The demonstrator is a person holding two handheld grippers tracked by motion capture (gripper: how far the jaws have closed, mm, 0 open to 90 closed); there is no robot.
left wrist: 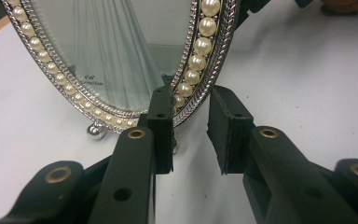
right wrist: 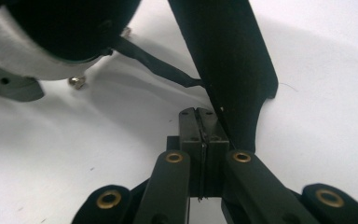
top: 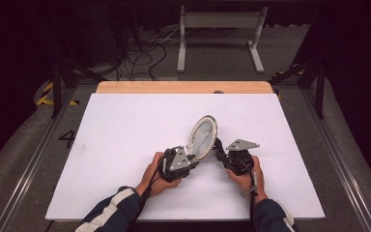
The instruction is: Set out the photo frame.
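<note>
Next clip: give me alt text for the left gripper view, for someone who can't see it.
An oval picture frame edged with pearl beads and silver braid stands on a white table, its lower rim between the open left gripper. One black pad sits against the rim; the other stands clear. A small ball foot rests on the table.

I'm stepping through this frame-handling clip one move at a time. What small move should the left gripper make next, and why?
Probably close the left gripper on the pearl frame. Its jaws stand open with the frame's rim partly between them, one pad at the rim, the other apart from it. The right gripper is shut on the black stand behind, so a second grip would likely steady the frame.
</note>
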